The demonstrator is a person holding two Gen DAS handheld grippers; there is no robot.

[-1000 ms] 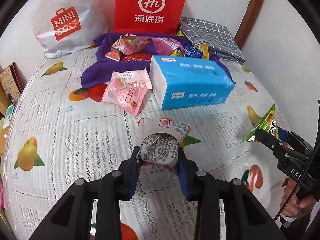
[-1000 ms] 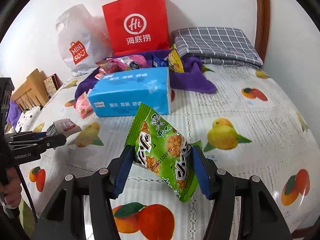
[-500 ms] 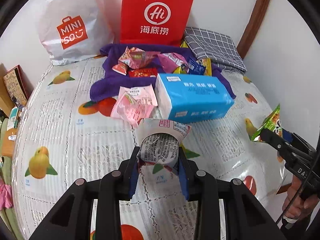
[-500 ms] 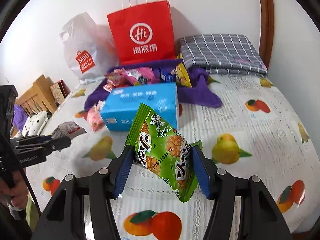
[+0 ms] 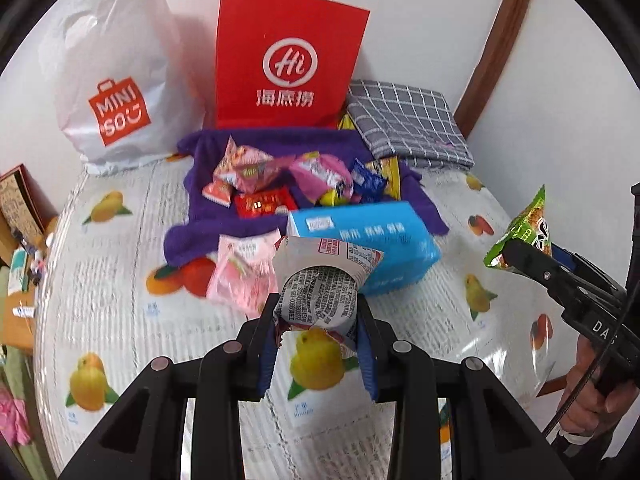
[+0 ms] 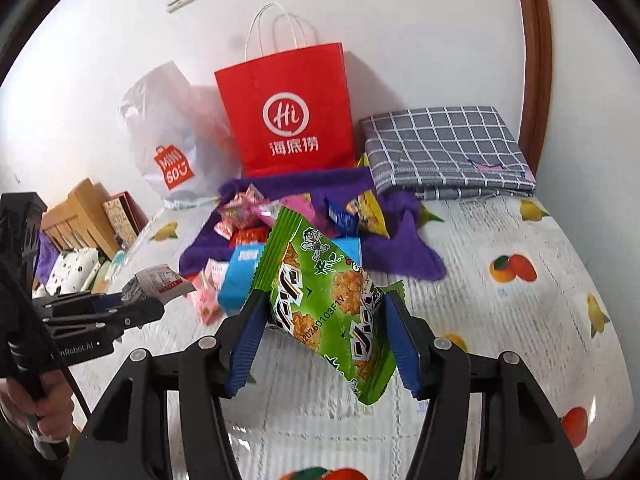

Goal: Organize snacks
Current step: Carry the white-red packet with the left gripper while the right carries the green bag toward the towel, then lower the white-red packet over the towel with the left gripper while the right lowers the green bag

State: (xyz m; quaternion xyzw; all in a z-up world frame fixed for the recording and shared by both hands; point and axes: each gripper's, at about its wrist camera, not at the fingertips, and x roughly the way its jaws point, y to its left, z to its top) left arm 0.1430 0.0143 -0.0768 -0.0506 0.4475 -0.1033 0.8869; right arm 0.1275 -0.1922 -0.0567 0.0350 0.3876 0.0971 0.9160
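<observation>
Ahead, blue tissue box (image 5: pixel 372 246) before snacks (image 5: pixel 280 184).

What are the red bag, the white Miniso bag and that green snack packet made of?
Red bag: looks like stiff matte paper, standing upright with sharp edges and thin white cord handles.
White Miniso bag: seemingly thin glossy plastic, slumped and wrinkled, with a punched handle hole.
Green snack packet: probably shiny plastic film, with a crimped ribbed seal along its edge and glare on its creases.
</observation>
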